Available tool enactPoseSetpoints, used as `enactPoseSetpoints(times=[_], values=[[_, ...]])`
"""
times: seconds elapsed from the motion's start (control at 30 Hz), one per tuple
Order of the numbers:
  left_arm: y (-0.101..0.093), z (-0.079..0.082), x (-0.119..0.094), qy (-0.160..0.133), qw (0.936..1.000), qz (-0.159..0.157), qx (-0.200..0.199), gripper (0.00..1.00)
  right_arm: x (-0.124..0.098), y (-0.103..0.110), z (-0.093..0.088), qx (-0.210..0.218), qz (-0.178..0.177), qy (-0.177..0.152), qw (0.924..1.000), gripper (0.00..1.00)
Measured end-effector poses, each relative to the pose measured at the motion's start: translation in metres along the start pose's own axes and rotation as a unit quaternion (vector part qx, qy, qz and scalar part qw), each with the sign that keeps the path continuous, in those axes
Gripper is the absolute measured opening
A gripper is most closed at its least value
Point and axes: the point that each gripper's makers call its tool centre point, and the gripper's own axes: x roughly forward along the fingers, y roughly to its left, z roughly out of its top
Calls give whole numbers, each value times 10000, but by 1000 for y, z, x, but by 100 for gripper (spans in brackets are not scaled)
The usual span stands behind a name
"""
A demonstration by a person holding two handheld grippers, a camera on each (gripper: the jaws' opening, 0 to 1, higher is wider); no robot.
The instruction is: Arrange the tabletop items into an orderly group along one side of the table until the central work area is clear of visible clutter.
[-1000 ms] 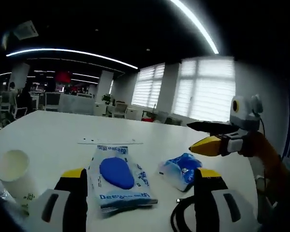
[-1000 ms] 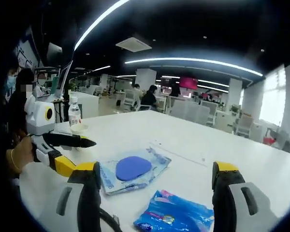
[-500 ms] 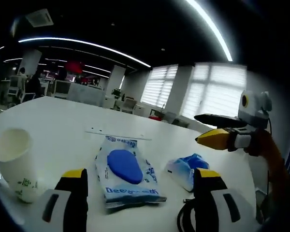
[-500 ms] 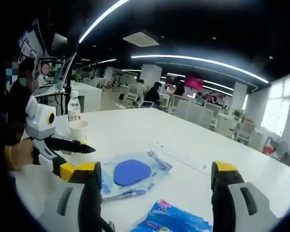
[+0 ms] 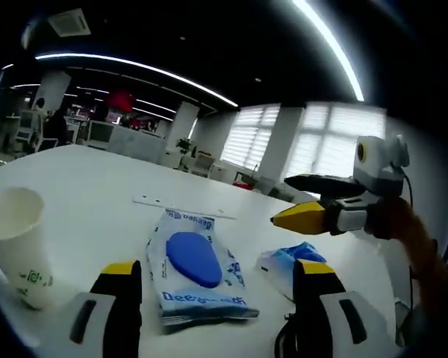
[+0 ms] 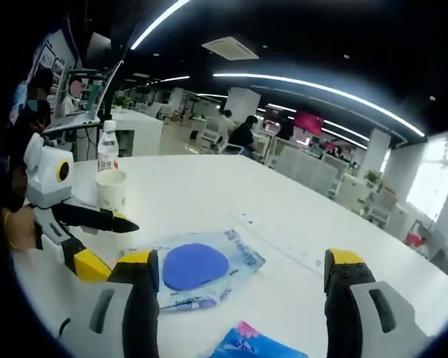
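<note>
A wet-wipes pack [image 5: 195,265] with a blue oval lid lies flat on the white table [image 5: 82,186]. Right of it sits a crumpled blue packet [image 5: 286,261]. A paper cup [image 5: 15,243] stands upright at the left. My left gripper [image 5: 216,298] hovers open just short of the wipes pack, its jaws on either side of it. My right gripper [image 5: 280,200] comes in from the right, open, above the blue packet. In the right gripper view the wipes pack [image 6: 198,268] lies ahead of my open right gripper [image 6: 243,287]. There the blue packet [image 6: 255,347] is at the bottom edge and the left gripper [image 6: 119,246] is at the left, open.
A thin white strip [image 6: 280,242] lies on the table beyond the wipes pack. The cup [image 6: 110,189] and a water bottle [image 6: 107,152] stand at the far left corner. A black cable [image 5: 284,344] curls near the front edge. Desks, chairs and people fill the office behind.
Both views have shifted with the hands. The right gripper has come a little closer over the blue packet. The cup shows more fully. The items on the table lie where they were.
</note>
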Motion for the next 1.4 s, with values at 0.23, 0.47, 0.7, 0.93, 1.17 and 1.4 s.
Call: enactPoseSetpoints(times=[0.23, 0.47, 0.7, 0.93, 1.17, 1.4], values=[[5, -9, 5, 139, 9991, 48, -406, 82, 20, -3, -2, 205, 164, -5, 9997, 88], [9, -24, 7, 376, 9974, 84, -606, 82, 38, -5, -10, 219, 310, 106, 9992, 87], [10, -28, 7, 490, 9975, 172, -488, 80, 55, -7, -23, 495, 362, 243, 9978, 86], [11, -37, 9, 688, 9954, 144, -650, 80, 70, -8, -36, 848, 408, 327, 9950, 78], [12, -34, 9, 653, 9956, 130, -664, 79, 86, -19, -50, 1195, 403, 510, 9907, 73], [12, -36, 8, 680, 9960, 161, -559, 74, 102, -24, -66, 1237, 334, 695, 9893, 66]])
